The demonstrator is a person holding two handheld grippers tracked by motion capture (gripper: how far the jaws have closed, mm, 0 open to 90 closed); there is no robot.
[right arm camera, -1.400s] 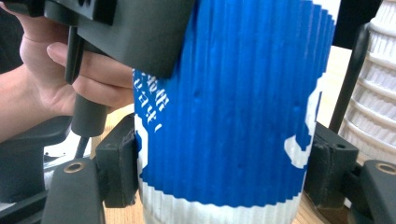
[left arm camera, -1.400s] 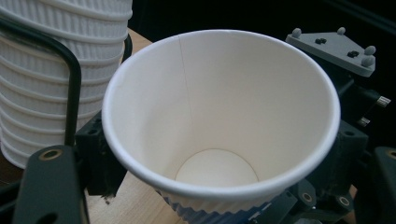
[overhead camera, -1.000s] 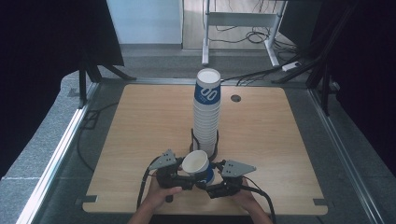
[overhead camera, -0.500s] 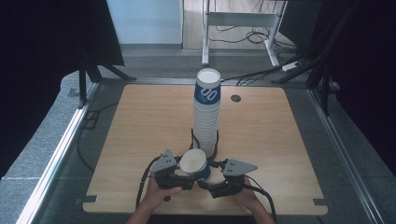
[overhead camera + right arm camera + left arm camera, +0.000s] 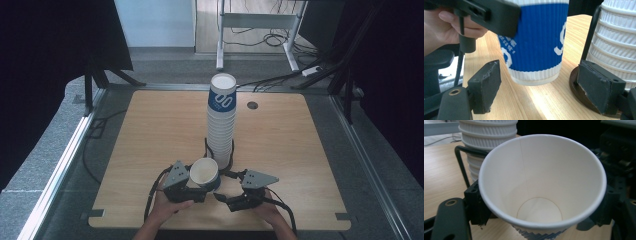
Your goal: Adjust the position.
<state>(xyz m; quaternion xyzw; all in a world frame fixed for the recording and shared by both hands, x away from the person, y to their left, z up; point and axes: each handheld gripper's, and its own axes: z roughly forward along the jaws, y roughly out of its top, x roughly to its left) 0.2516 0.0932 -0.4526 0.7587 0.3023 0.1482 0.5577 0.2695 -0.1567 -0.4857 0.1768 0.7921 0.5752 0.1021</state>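
A blue-and-white ribbed paper cup (image 5: 204, 174) sits gripped in the left gripper (image 5: 192, 186), whose black jaws press against its sides just under the rim, as the left gripper view shows (image 5: 541, 192). The cup is tilted and its base hangs just above the light wooden table (image 5: 150, 135), as seen in the right gripper view (image 5: 536, 47). It is just in front of the tall stack of white ribbed paper cups (image 5: 221, 122), close to the stack's black wire holder (image 5: 590, 37). The right gripper (image 5: 231, 196) is just beside the stack's base too, on the cup's other side; its jaws stand wide apart with the cup's bottom between them, touching neither pad.
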